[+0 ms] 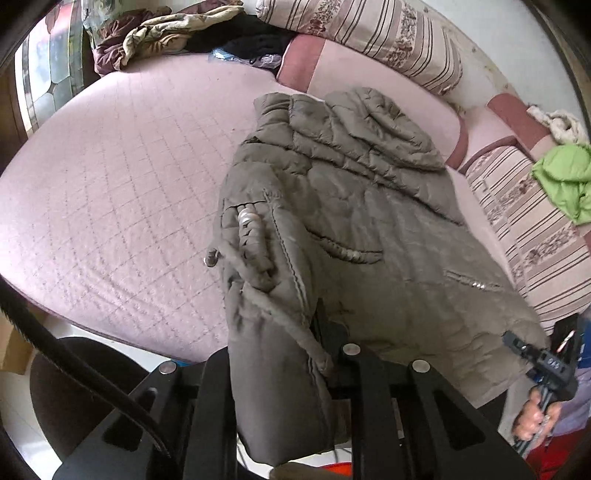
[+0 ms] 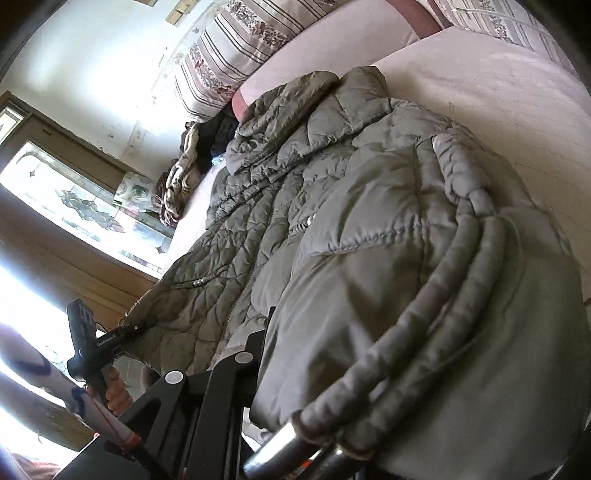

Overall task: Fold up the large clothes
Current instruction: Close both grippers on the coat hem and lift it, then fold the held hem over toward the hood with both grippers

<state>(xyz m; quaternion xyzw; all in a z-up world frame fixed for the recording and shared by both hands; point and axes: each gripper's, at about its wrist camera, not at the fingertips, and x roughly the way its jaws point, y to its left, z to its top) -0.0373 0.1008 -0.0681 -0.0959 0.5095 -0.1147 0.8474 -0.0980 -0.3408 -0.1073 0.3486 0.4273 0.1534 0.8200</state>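
A grey-olive quilted puffer jacket (image 1: 354, 206) lies on the pink quilted bed (image 1: 110, 206), hood toward the pillows. My left gripper (image 1: 312, 332) is shut on the jacket's near hem, which hangs lifted over its hidden left finger; one black finger (image 1: 321, 314) shows. In the right wrist view the same jacket (image 2: 332, 192) fills the frame. My right gripper (image 2: 280, 332) is shut on the other hem corner, with ribbed fabric draped over it. Each view shows the other gripper at the hem: the right gripper (image 1: 517, 341) and the left gripper (image 2: 142, 325), each in a hand.
Striped pillows (image 1: 369, 29) line the head of the bed. A green garment (image 1: 565, 177) lies on a striped pillow at right. A heap of clothes (image 1: 166, 33) sits at the far corner. A black chair (image 1: 70, 398) stands off the bed's near edge beside a window (image 2: 85, 206).
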